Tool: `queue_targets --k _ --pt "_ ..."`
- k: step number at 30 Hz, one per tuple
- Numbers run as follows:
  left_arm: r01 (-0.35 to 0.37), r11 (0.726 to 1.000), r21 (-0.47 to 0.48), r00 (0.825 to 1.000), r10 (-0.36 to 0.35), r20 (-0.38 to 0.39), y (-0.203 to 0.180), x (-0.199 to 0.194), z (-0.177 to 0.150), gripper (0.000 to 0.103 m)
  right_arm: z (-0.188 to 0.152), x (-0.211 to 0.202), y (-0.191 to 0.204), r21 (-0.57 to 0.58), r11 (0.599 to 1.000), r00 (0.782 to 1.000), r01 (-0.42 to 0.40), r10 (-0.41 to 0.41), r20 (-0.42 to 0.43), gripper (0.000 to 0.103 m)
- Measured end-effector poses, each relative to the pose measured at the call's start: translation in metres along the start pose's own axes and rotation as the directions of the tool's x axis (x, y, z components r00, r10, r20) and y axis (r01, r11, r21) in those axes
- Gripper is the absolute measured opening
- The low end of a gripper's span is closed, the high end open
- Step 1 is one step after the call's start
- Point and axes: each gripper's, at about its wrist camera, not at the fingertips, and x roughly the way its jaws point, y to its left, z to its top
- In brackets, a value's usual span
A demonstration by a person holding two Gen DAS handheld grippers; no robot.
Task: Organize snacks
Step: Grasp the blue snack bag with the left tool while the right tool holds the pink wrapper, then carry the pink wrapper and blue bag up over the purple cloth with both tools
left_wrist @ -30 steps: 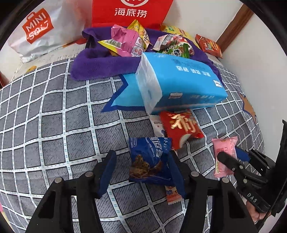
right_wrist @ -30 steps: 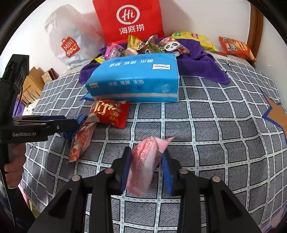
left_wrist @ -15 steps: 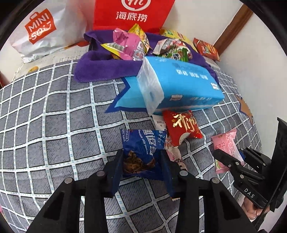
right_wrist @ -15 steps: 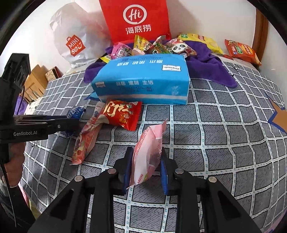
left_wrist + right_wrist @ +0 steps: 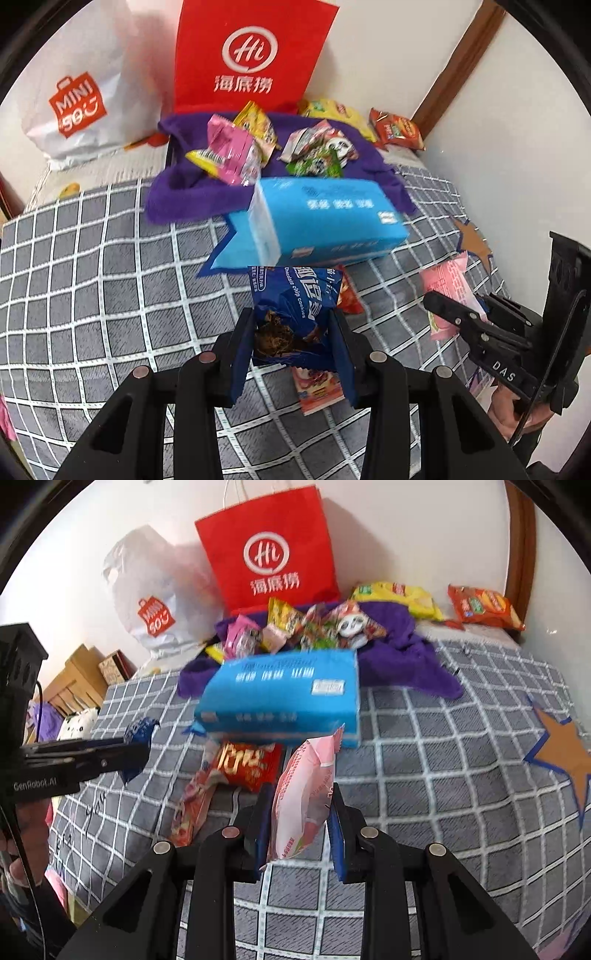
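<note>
My left gripper (image 5: 291, 325) is shut on a blue chocolate chip cookie packet (image 5: 295, 306) and holds it above the grey checked bedspread (image 5: 92, 266). My right gripper (image 5: 301, 808) is shut on a pink snack packet (image 5: 303, 801), also lifted; it shows at the right of the left wrist view (image 5: 448, 288). A red packet (image 5: 249, 764) and a long pinkish packet (image 5: 192, 808) lie on the bedspread below a blue tissue pack (image 5: 284, 698). Several snacks (image 5: 258, 151) lie on a purple towel (image 5: 177, 192) behind it.
A red paper bag (image 5: 251, 55) and a white MINISO bag (image 5: 81, 92) stand against the back wall. A yellow packet (image 5: 399, 594) and an orange packet (image 5: 484, 605) lie at the back right. Wooden boxes (image 5: 81, 675) sit beyond the bed's left edge.
Both grippers closed on their packets and lifted them off the bedspread, moving toward the tissue pack and the towel.
</note>
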Motion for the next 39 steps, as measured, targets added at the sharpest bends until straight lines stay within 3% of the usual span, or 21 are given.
queue_targets --k 7,18,26,39 --pt "-0.008 0.999 0.038 0.999 0.006 0.041 -0.015 -0.011 0.018 0.038 0.026 -0.012 -0.006 0.027 0.999 0.998 -0.026 0.024 0.055 0.028" --pt "-0.009 0.998 0.063 0.997 0.004 0.082 -0.022 -0.02 0.059 0.038 0.08 -0.013 -0.005 0.007 1.0 0.995 0.024 -0.024 0.094 0.028" --pt "-0.039 0.998 0.051 0.993 0.033 0.114 -0.013 -0.025 0.095 0.038 0.125 -0.01 0.0 -0.023 0.999 0.991 0.049 -0.046 0.124 0.028" --pt "-0.052 0.999 -0.001 0.984 0.052 0.169 0.01 -0.016 0.163 0.038 0.212 0.014 0.017 -0.071 0.997 0.987 0.005 0.006 0.158 0.028"
